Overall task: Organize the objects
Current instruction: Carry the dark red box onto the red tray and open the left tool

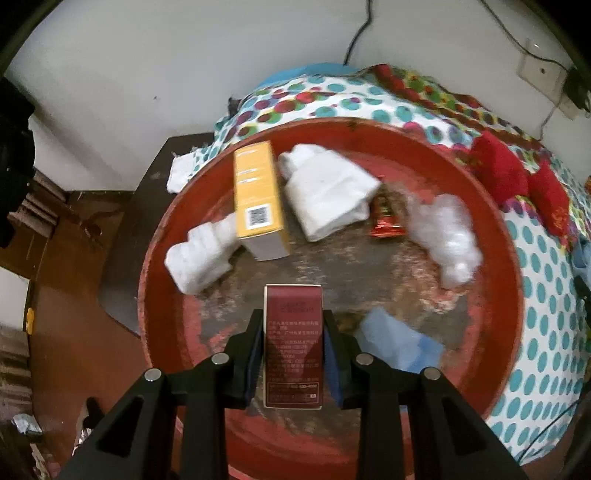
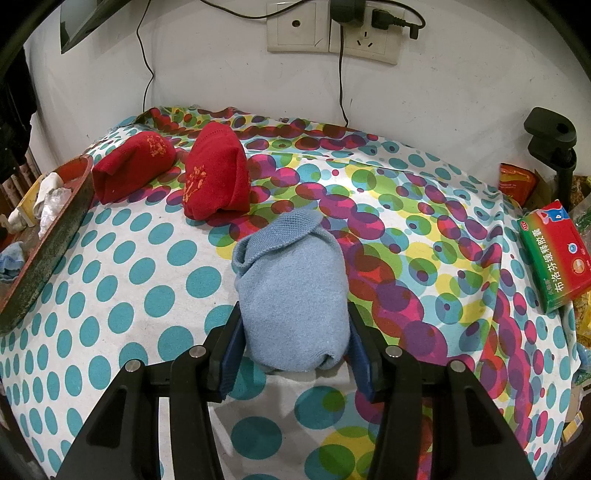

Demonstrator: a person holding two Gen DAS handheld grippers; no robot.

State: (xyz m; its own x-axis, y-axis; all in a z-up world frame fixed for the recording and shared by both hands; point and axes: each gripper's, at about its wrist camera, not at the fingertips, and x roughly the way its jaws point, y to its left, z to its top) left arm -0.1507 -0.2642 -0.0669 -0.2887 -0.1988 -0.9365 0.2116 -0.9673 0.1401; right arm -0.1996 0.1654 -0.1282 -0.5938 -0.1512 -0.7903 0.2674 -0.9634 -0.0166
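In the left wrist view my left gripper (image 1: 292, 321) is shut on a dark red box (image 1: 293, 339) and holds it over the worn red round tray (image 1: 495, 236). In the tray lie a yellow box (image 1: 258, 199), white wrapped bundles (image 1: 325, 190), a small red and gold packet (image 1: 388, 218), clear plastic wrap (image 1: 448, 236) and a light blue cloth (image 1: 400, 341). In the right wrist view my right gripper (image 2: 293, 325) is shut on a rolled light blue sock bundle (image 2: 291, 291) that rests on the dotted tablecloth (image 2: 122, 295). Two red sock bundles (image 2: 218, 173) lie beyond it.
The tray's rim (image 2: 48, 236) shows at the left edge of the right wrist view. A green and red medicine box (image 2: 554, 254) lies at the cloth's right edge, beside a black clamp stand (image 2: 554, 140). Wall sockets and cables (image 2: 340, 33) are behind. A dark wooden table (image 1: 122, 229) lies left of the tray.
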